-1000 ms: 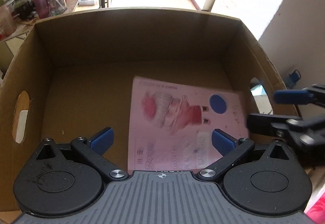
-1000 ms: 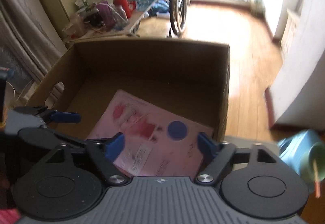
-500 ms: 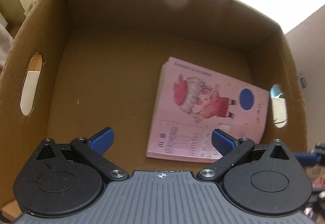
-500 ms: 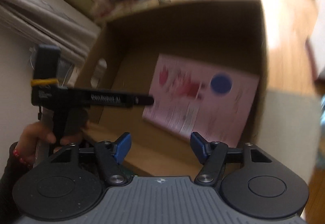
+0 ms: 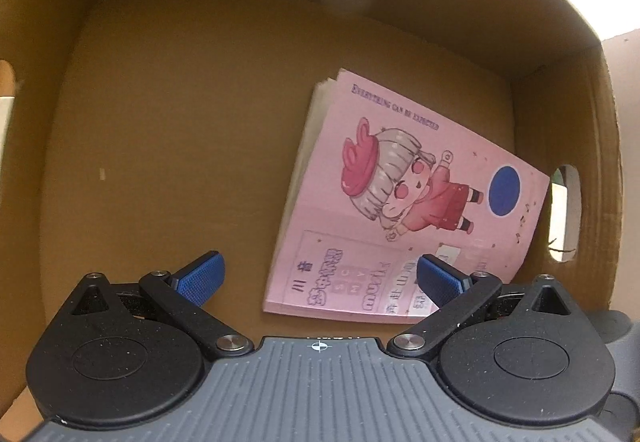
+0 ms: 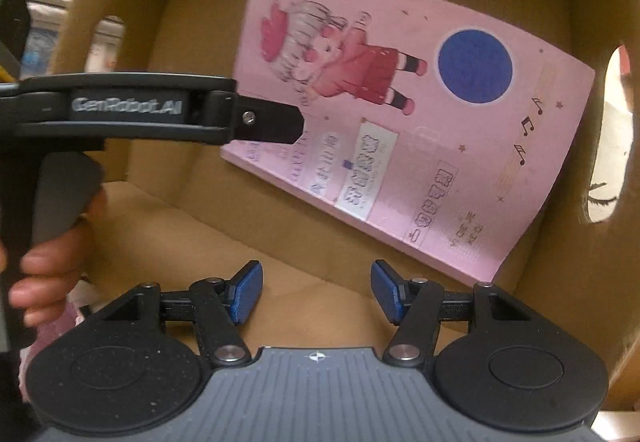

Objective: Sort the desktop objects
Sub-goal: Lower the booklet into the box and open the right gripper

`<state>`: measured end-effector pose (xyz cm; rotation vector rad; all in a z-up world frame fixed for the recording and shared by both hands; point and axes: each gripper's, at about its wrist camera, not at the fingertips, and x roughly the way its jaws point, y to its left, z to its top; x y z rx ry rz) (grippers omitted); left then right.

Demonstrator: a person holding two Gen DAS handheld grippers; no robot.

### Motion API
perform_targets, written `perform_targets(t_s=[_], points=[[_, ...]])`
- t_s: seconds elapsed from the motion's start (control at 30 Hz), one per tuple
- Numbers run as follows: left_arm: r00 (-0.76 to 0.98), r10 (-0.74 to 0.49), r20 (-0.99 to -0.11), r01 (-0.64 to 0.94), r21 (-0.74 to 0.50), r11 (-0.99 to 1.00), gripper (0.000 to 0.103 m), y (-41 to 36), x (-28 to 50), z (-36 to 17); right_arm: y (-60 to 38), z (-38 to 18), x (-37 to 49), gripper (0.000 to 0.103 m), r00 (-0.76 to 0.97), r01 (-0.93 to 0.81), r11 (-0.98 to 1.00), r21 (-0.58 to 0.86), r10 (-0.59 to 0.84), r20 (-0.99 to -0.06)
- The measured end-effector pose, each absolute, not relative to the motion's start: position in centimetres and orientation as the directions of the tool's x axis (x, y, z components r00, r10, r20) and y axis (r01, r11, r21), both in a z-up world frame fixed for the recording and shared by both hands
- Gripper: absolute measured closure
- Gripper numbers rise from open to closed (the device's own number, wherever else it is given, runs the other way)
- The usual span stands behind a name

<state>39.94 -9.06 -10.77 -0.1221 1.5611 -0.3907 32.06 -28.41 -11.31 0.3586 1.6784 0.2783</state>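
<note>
The pink notebook [image 5: 404, 201] lies flat in the cardboard box [image 5: 160, 121], against its right wall — light, bendy, likely slick-covered; best pinched at the near edge. Left tool [image 5: 319, 278] wide open, right tool [image 6: 316, 292] half-open — both empty.

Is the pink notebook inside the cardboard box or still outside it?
Inside. The pink notebook lies flat on the cardboard box floor, near its right wall, no gripper touching it.

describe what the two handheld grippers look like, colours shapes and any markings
Both match: the left gripper and right gripper have a ribbed grey body, round black discs either side, black link arms with silver pivots, and blue textured fingers. Seen side-on, the left one has a black pistol-style handle and white "GenRobot.AI" lettering.
</note>
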Motion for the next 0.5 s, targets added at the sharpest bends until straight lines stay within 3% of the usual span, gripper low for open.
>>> perform_targets(t_s=[0.5], points=[[-0.013,-0.378,-0.926,0.223,-0.371,0.901,0.000,-10.0,40.6,-11.2,-30.6,-11.1,31.4,0.039,0.011,0.161,0.895,0.415,0.419,-0.908]])
